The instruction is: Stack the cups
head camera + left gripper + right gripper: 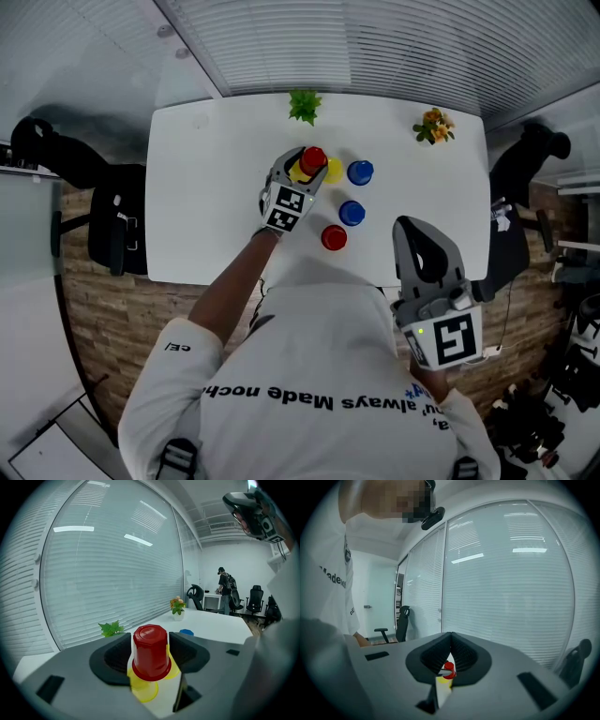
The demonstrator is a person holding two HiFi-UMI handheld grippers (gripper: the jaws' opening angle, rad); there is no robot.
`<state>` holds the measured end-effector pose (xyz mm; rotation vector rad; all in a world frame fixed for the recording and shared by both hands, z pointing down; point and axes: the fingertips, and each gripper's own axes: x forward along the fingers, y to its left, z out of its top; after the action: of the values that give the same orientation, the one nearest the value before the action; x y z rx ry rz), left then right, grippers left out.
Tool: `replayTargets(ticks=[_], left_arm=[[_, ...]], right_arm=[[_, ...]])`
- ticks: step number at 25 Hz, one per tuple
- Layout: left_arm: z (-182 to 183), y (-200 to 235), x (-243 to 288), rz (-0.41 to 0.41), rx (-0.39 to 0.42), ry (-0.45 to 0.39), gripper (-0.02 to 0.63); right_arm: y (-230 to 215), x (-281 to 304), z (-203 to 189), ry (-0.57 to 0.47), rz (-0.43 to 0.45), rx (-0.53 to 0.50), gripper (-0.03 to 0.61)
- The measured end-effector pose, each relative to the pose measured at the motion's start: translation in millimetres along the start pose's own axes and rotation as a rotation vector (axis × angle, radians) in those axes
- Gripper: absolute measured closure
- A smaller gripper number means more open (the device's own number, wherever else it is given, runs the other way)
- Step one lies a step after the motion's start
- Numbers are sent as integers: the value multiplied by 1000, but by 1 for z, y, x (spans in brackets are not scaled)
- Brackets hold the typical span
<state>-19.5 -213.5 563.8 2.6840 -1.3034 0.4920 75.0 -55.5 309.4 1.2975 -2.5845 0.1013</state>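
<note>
Nearest, well short of the yellow cup (332, 171), the right gripper (410, 228) hung with fingers pressed together, empty. A loose red cup (334, 238) and a near blue cup (352, 213) stood on the desk (206, 206) before the yellow cup, a far blue cup (360, 172) just beside it. The left gripper (306, 169) held its fingers wide, flanking but barely clear of the upturned red cup (151, 651) seated on the yellow cup. Beyond the yellow cup stood a green plant (305, 105) and a flower pot (433, 127).

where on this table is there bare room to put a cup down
Widest bare patch: the table's left part, between its left edge and the left gripper. Another lies right of the blue cups, below the flowers. Crowded: the middle, around the red-on-yellow stack and the red cup.
</note>
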Motion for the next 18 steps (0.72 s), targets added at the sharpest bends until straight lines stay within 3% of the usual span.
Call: replayTargets(ticks=[12,18], left_arm=[[16,1,-33,54,-23,-55,342],[12,-18,-54,44,-48,-68,342]], right_arm=[[7,-9,-1,-5,8,-5,571],[11,-18,-5,-1,19,-3,571]])
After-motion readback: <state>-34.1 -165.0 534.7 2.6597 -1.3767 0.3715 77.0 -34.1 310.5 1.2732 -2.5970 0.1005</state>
